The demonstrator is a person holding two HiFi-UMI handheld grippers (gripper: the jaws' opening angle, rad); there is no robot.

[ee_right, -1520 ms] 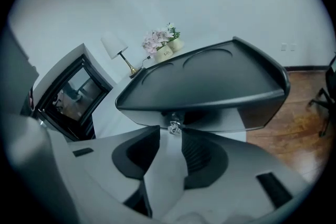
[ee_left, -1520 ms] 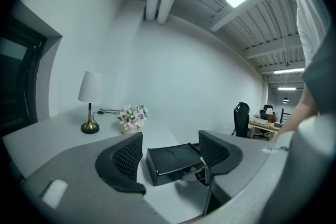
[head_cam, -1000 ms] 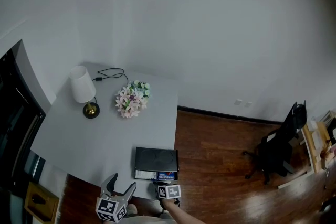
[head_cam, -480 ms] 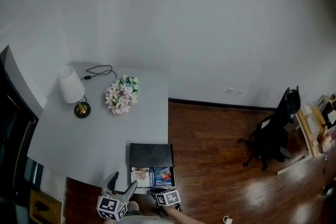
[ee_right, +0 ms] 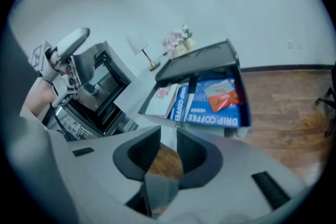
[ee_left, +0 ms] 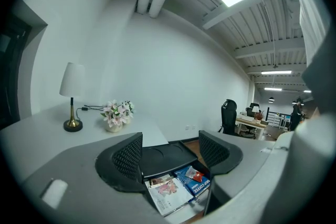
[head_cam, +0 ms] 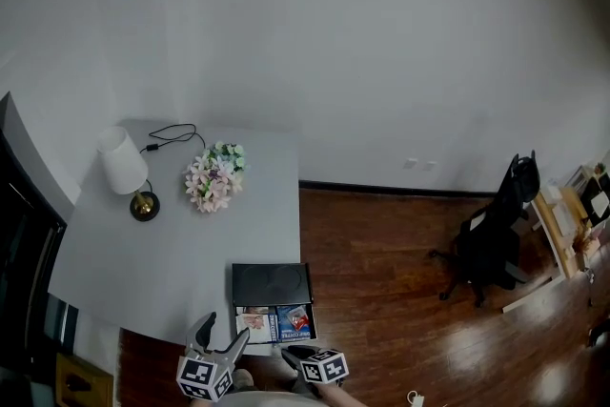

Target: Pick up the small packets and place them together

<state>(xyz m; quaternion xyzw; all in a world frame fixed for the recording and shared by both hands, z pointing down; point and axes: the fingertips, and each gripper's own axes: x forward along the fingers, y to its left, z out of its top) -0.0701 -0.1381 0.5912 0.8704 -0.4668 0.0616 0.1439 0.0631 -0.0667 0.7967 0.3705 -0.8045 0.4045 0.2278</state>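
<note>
The packets sit at the near edge of the table (head_cam: pixel 143 272), just in front of a black tray (head_cam: pixel 272 283). There are 3 that I can tell apart. A white packet (ee_right: pixel 160 99) lies on the left, a blue packet (ee_right: pixel 215 107) on the right, and a small red packet (ee_right: pixel 223 96) rests tilted on top of the blue one. There may be a 2nd blue one on edge between them, but the view is too soft to be sure.

The right gripper (ee_right: pixel 168 134) has its jaws a narrow gap apart. They have just been opening, and nothing sits between them except the wooden floor (ee_right: pixel 294 97) below. It hangs off the table edge, on the person's side. From it the packets lie ahead and a little to the right. The red packet is the nearest loose piece in line with its jaws. The blue packet's printed edge runs across its line of approach, so the jaws would meet that edge broadside.

The left gripper (ee_left: pixel 170 152) has its jaws wide apart and holds nothing. It points almost level at the same cluster. The white packet shows low between its jaws, near the right one.

The split looks natural. The left gripper is nearer the white packet, and the right is nearer the red and blue pair.
</note>
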